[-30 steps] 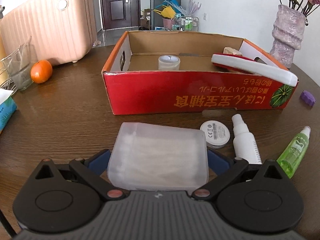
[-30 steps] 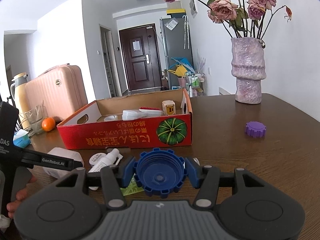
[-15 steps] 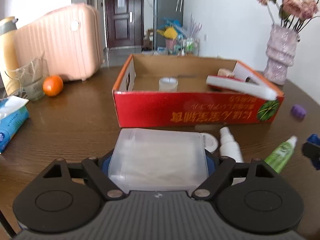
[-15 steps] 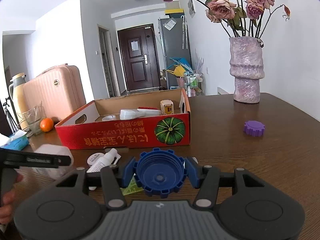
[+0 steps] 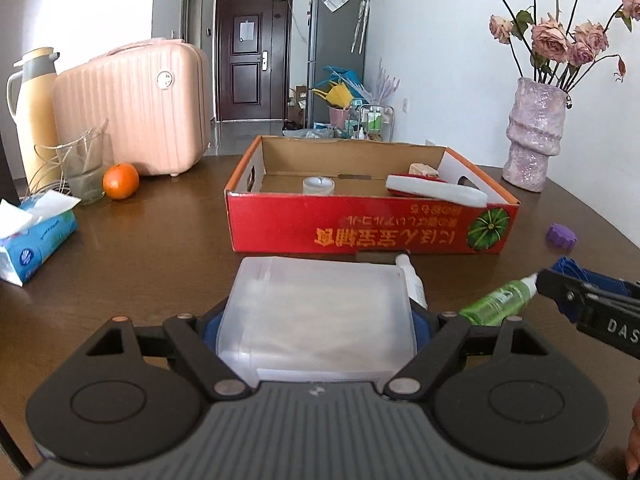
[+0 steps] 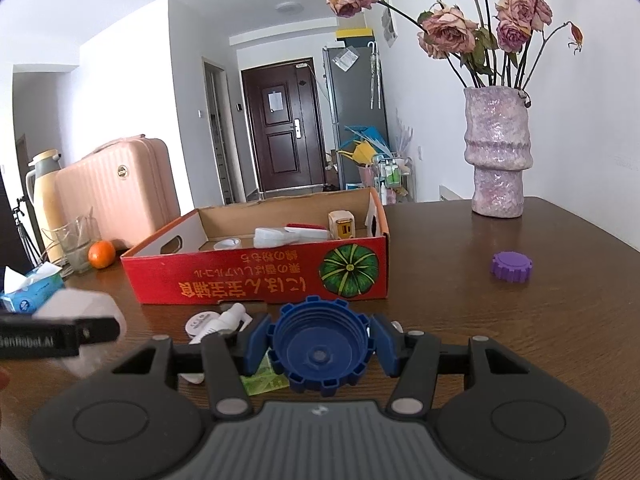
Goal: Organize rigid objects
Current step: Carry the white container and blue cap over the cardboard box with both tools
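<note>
My left gripper (image 5: 316, 320) is shut on a frosted clear plastic box (image 5: 320, 312) and holds it above the table, in front of the red cardboard box (image 5: 360, 228). My right gripper (image 6: 320, 344) is shut on a blue toothed cap (image 6: 320, 348), also raised in front of the red cardboard box (image 6: 256, 276). The box holds a small white cup (image 5: 318, 185), a white and red item (image 5: 436, 191) and a small wooden block (image 6: 342, 225). A purple cap (image 6: 511, 266) lies on the table to the right.
A white spray bottle (image 5: 412, 280), a green bottle (image 5: 500, 300) and a white disc (image 6: 202, 322) lie before the box. A vase of dried roses (image 6: 498, 152) stands back right. An orange (image 5: 121, 181), glass (image 5: 82, 168), tissue pack (image 5: 36, 236), thermos and pink suitcase (image 5: 132, 108) are left.
My left gripper has lifted the clear box off the table and tilted up. My right gripper with the blue cap has risen slightly and now shows at the left view's right edge.
</note>
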The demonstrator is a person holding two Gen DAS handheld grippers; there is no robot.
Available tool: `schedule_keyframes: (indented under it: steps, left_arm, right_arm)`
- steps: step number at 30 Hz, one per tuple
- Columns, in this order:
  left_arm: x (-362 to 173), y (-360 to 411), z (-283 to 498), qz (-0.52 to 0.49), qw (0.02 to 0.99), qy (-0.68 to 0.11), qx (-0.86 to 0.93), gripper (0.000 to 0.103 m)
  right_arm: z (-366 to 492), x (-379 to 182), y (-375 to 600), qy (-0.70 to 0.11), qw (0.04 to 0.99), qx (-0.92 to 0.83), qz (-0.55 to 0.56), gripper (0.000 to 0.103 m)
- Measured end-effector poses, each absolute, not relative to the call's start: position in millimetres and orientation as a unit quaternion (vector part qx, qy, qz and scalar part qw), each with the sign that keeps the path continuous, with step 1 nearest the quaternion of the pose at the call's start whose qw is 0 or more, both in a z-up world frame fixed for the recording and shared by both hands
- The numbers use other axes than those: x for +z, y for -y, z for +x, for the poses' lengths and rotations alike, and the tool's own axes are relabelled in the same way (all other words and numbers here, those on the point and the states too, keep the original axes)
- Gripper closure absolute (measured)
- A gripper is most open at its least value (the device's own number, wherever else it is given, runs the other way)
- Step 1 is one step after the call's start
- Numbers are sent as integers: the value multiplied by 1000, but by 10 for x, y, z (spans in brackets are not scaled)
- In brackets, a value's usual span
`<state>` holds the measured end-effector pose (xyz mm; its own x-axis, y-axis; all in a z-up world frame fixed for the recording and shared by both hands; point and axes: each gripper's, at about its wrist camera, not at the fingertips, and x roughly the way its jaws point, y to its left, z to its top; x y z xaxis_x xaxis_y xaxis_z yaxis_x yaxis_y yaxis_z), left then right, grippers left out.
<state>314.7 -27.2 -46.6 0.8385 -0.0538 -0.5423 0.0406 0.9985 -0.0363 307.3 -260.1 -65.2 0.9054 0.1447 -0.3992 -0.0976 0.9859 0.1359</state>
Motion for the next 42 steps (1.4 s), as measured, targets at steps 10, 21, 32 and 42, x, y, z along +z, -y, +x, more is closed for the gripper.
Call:
schedule_keyframes:
  steps: [10, 21, 32, 42]
  left_arm:
    - [-390, 342, 2921, -16, 965, -261, -25, 19]
    - [-303, 331, 2896, -16, 969, -248, -16, 19]
    - [-79, 361, 3038, -16, 974, -224, -17, 19]
    - [49, 366, 3331, -28, 977, -212, -14, 19]
  right_arm:
    - [2942, -591, 2529, -190, 977, 75, 55, 49]
    - [2911, -521, 2515, -182, 978, 79, 62, 49]
    - [3023, -336, 2491, -166, 981, 76, 60, 49]
    - [3327, -160, 2437, -156, 984, 70, 54, 49]
